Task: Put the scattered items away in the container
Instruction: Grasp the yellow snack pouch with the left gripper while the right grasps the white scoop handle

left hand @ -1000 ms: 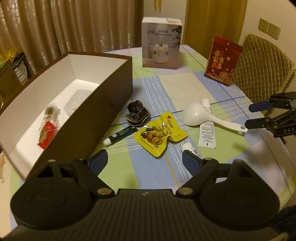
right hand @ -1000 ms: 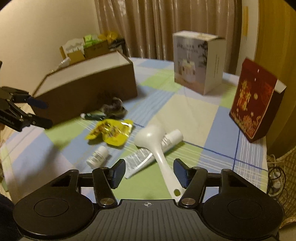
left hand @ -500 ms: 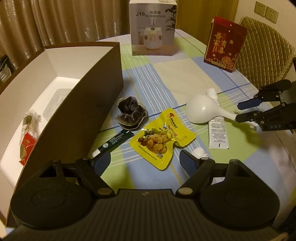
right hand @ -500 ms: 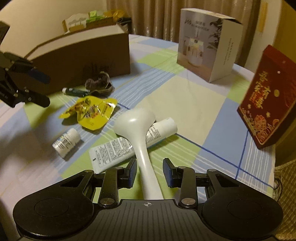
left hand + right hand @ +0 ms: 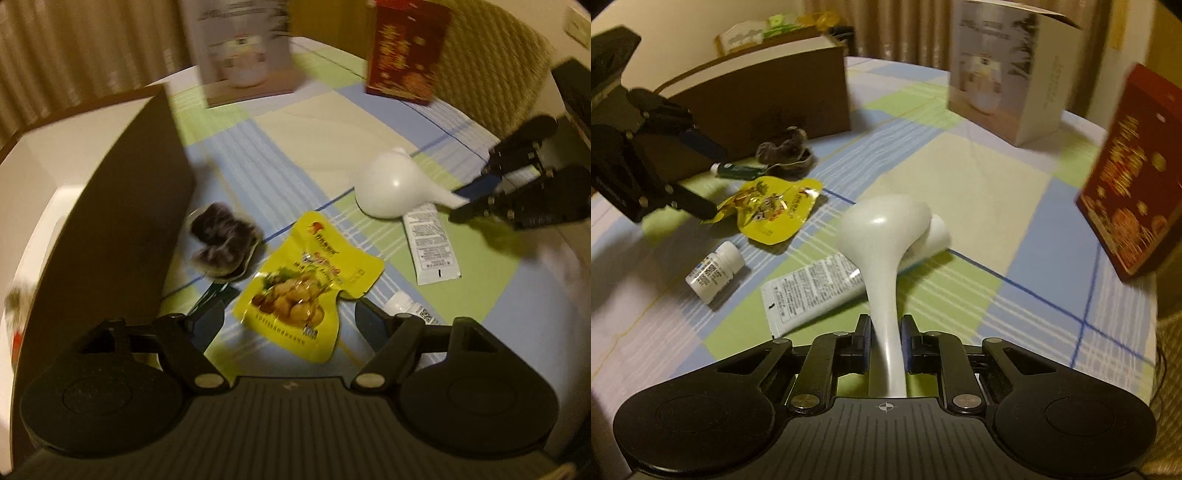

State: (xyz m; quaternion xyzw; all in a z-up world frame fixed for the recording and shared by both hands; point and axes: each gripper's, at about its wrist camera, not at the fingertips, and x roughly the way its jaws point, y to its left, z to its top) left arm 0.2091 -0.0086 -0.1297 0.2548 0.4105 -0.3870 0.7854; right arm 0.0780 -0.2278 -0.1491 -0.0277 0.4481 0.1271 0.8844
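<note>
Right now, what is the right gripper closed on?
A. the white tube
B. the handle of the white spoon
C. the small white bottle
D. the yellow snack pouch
B. In the right wrist view the right gripper has both fingers pressed against the handle of the white spoon, while the white tube lies under the spoon, untouched by the fingers.

Over on the far side of the checked bench point(image 5: 1027, 258) stands a white humidifier carton point(image 5: 1004, 74), upright, and a red-and-gold gift box point(image 5: 1134, 173) stands apart from it. Behind them hang beige curtains point(image 5: 92, 55), with a quilted chair back point(image 5: 491, 70) just beyond the bench edge.
</note>
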